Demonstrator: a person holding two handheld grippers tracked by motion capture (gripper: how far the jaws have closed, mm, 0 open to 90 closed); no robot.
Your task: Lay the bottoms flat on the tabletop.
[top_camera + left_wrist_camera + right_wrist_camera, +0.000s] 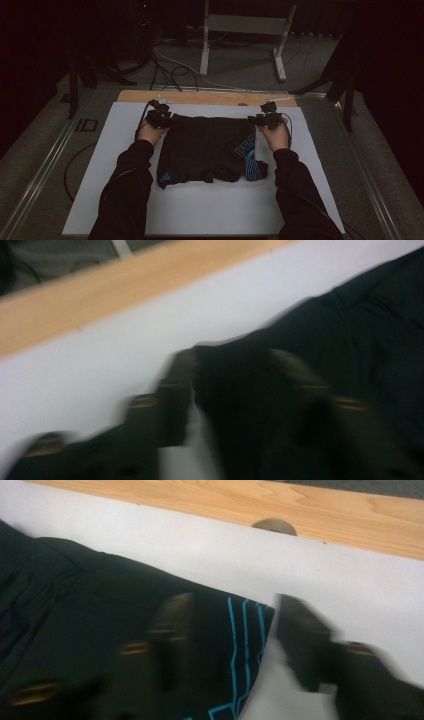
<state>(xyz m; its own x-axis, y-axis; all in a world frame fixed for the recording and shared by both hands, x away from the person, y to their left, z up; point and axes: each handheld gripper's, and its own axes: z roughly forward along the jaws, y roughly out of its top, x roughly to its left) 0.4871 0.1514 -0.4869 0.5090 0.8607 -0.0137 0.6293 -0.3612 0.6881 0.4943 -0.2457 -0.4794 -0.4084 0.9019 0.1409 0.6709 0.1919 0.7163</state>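
Black shorts [210, 150], seemingly flat, blue-printed.

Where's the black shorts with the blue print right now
In the high view the black shorts lie flat mid-way across the white board, far corners between the left gripper and right gripper, blue print toward the right.

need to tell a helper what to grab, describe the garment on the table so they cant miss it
On the white sheet covering the table, between the two grippers, lies a black shirt, spread flat. It is the sheet's one dark item, with bright blue line printing along its right side.
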